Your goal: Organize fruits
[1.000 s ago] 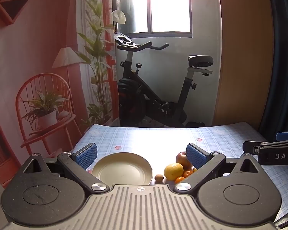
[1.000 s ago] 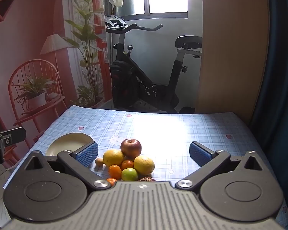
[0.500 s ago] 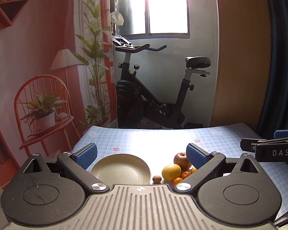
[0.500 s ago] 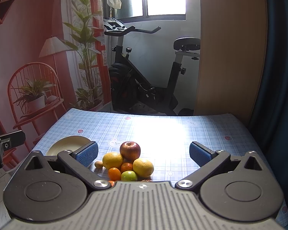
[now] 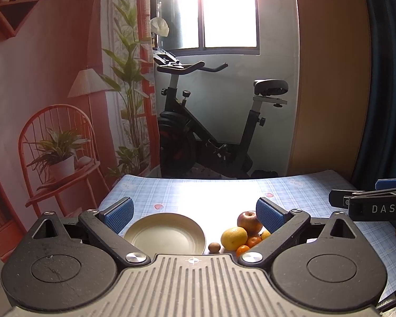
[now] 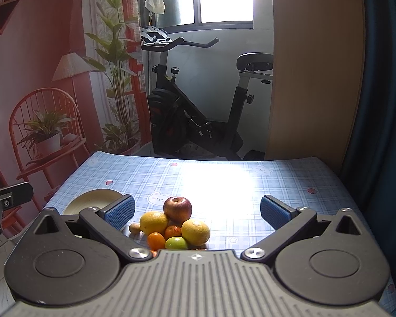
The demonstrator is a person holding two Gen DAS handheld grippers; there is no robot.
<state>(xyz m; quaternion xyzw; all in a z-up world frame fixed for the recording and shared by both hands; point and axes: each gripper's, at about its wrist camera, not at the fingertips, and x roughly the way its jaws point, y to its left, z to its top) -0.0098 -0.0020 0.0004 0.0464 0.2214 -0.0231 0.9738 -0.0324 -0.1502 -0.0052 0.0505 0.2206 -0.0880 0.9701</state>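
Left wrist view: your left gripper had its jaws wide apart, nothing between the blue pads. The fruit pile sat on the blue plaid tablecloth just right of the empty cream plate: a red apple at the back, a yellow citrus in front of it, small orange mandarins beside it. A small brown round fruit lay apart from the pile, between the plate and the citrus. The right pad hid part of the apple. Your right gripper's finger came in from the right edge, marked "DAS".

Right wrist view: your right gripper was also spread wide, holding nothing. The pile was close below it, left of centre: apple on top, two yellow citrus flanking, mandarins and a green fruit in front; the gripper body cut off the nearest pieces. The plate lay to the left, half hidden by the left pad. An exercise bike stood beyond the table.
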